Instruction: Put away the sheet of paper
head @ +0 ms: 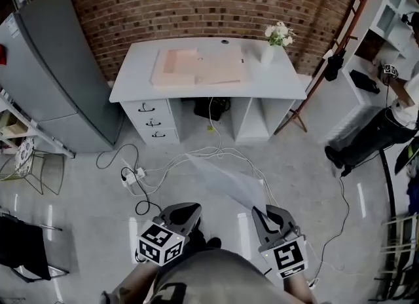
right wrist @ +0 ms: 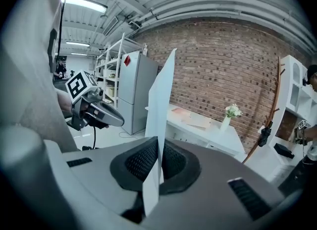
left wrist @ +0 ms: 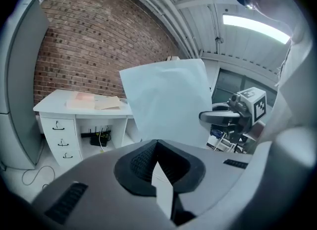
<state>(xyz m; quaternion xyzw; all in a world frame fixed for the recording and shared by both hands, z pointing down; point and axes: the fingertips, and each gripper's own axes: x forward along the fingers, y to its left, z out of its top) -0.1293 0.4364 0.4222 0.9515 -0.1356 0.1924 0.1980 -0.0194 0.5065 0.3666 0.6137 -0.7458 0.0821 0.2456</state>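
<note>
Head view, tongs: two, the left gripper and the right gripper, low in the frame, side by side and apart.
Head view, paper: one sheet of paper, its near end in the right gripper, reaching up and left above the floor, well apart from the desk.
Head view, desk: one, white, with three drawers and two open bays; on it lay one pale stack and one vase of flowers.
Head view, room: brick wall behind the desk, one grey fridge at the left, cables and one power strip on the floor, one person at the right edge.
Left gripper view, jaws: closed together; a narrow white strip sat low between them, and what it was could not be told.
Left gripper view, paper: the sheet faced the camera broadside, with the right gripper at its lower right edge.
Left gripper view, ceiling: one lit strip light.
Right gripper view, jaws: clamped on the sheet, which rose edge-on from between them.
Right gripper view, room: white shelving stood beyond the fridge.
</note>
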